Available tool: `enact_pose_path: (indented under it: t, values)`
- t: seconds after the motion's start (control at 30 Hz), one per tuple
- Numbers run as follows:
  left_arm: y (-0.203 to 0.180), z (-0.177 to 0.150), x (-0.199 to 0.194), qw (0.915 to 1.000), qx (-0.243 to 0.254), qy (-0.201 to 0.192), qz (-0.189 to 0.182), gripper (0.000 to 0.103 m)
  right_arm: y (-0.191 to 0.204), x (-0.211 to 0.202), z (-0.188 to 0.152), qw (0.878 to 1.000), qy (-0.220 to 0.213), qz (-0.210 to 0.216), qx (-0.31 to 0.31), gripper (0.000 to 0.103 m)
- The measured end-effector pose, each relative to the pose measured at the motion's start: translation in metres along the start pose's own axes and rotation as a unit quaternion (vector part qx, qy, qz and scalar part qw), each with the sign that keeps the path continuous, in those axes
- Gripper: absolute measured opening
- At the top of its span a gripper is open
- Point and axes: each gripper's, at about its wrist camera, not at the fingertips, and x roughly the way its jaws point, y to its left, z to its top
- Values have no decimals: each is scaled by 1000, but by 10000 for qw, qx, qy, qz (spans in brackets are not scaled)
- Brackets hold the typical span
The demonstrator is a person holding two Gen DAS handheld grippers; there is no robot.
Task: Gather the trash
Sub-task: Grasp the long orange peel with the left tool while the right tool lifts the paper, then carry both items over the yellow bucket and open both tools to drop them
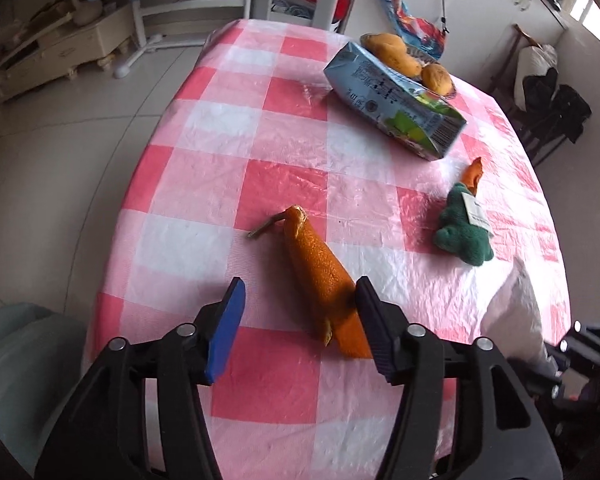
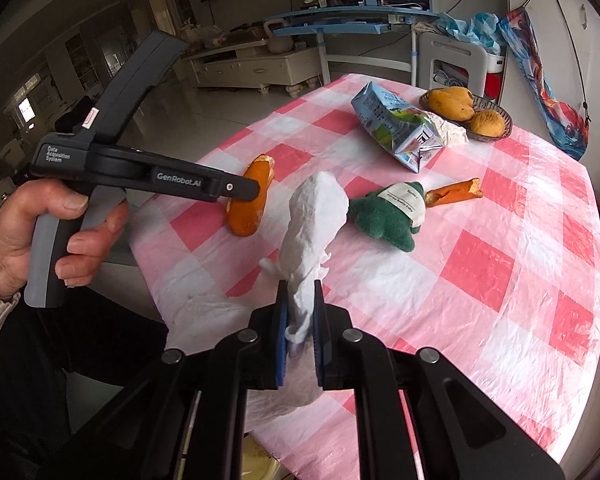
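the left gripper (image 2: pixel 240 194) body reads "genrobot.ai" and "data acquisition system". the frog's (image 2: pixel 384 216) tag carries small script too fine to read; the carton's (image 2: pixel 396 128) print is likewise illegible. the left fingers (image 1: pixel 360 304) stand apart, unclamped, over one orange peel (image 1: pixel 320 276) lying on the checked tabletop (image 1: pixel 260 380), the right one at the peel's edge. the right gripper's (image 2: pixel 300 316) fingers are clamped tight on a white tissue (image 2: pixel 316 216), held up off the tabletop. a second peel (image 2: pixel 456 194) lies just beside the frog.
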Motion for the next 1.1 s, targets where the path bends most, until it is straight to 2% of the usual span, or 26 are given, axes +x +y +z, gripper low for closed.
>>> enact_pose_path:
  t: [0.03,0.07,0.13,0.17,0.37,0.5,0.63,0.67,0.73,0.77,0.9,1.0,1.1]
  values:
    - [-1,0,1,10000,-15,-70,37,56,2,0,-1,10000,-10,26,-8,11]
    - [-4,1,2,9999,28,-113,92,45,4,0,-2,9999,-36,93,-35,11]
    - [-6,1,3,9999,31,-118,-90,20,10,-2,-2,9996,-90,241,-128,11]
    - [-5,0,2,9997,-22,-125,-184,14,15,-3,-3,9991,-117,348,-202,12]
    - [-7,-10,-28,9985,163,-526,-66,11,49,-2,-13,9923,25,976,-757,12]
    - [-1,-32,-53,9973,66,-717,-143,11,82,9,-31,9811,481,1394,-1251,12]
    - [3,-56,-68,9969,60,-776,-116,11,113,24,-56,9679,1051,1531,-1695,12]
    - [4,-61,-71,9969,45,-777,-132,11,118,27,-62,9648,1193,1539,-1766,16]
    - [7,-72,-75,9969,14,-768,-145,11,127,32,-75,9610,1402,1432,-1904,38]
    - [8,-76,-77,9970,-1,-757,-150,11,130,33,-80,9606,1441,1350,-1956,57]
    - [9,-96,-82,9976,40,-668,-147,11,128,24,-86,9667,1359,1055,-1897,63]
    - [6,-112,-82,9983,117,-543,-159,11,114,8,-80,9791,991,544,-1688,73]
    - [-1,-133,-80,9991,236,-324,-163,11,97,-13,-74,9897,537,-7,-1326,79]
